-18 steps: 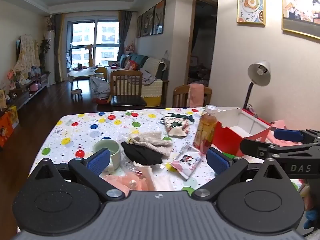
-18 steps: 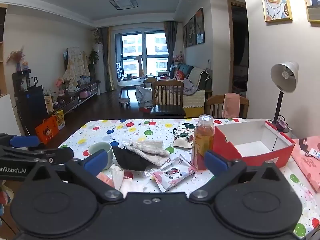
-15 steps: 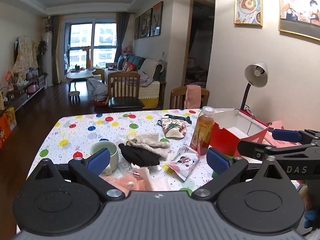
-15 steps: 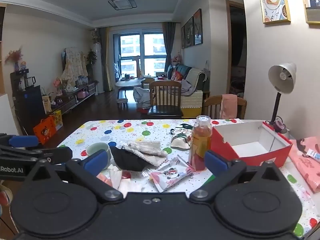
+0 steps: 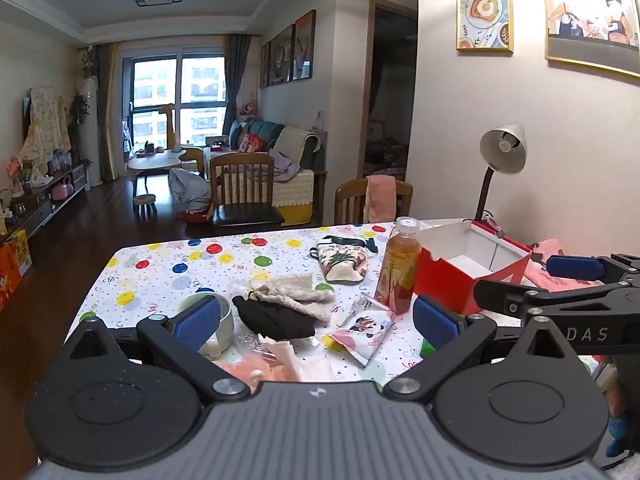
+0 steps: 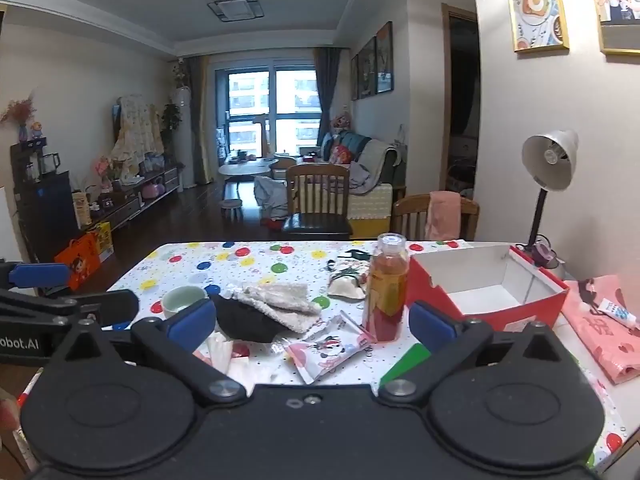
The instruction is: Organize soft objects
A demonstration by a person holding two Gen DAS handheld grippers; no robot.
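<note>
Since the earlier frames both views have shifted slightly, so the red box (image 5: 460,276) and bottle (image 5: 400,266) sit a little differently in view, while nothing on the counter (image 5: 168,268) itself has moved. The left hand-held gripper (image 5: 316,322) and right hand-held gripper (image 6: 312,322) both hover with jaws wide apart, holding nothing. The soft things lie mid-counter: a crumpled black cloth (image 5: 276,320) with a fuzzy cream cloth (image 5: 292,292) draped over its far edge, beside a pale green cup (image 6: 184,300), and a printed pouch (image 5: 344,266) lying farther back near the bottle.
</note>
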